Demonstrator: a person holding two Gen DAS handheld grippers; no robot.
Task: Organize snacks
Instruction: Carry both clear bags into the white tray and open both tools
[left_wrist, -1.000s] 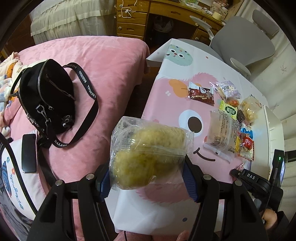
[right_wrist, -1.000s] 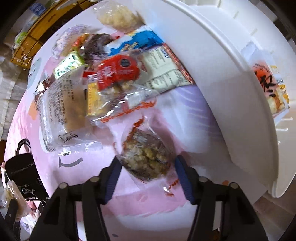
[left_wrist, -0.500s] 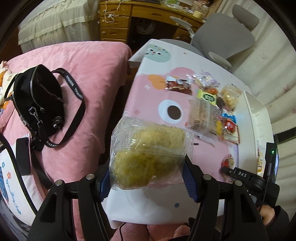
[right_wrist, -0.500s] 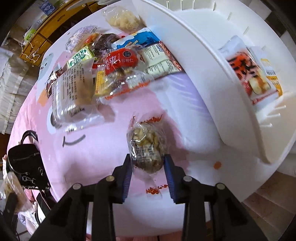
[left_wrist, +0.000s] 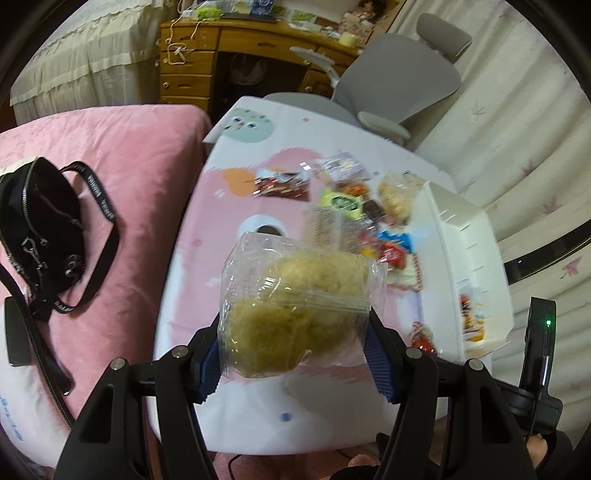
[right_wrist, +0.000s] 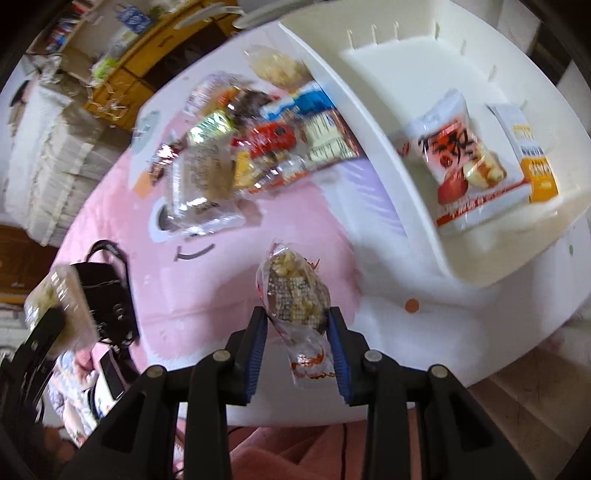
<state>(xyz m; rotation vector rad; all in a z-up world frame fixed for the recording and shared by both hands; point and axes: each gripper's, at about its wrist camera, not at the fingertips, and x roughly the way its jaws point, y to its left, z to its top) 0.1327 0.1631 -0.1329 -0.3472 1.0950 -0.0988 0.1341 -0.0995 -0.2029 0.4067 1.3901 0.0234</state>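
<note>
Both hand-held grippers are gripping snacks: left one squeezing a yellow cake pack, right one pinching a popcorn bag over open bench near the white bin's edge.

Both tools share one build: the left gripper and the right gripper have matte black angular arms with triangular cut-outs, each arm pinned by round silver screws, and fingers faced with ribbed blue pads. In the left wrist view the other unit shows as a black housing with a small green light, and bare skin of a hand shows beneath it
</note>
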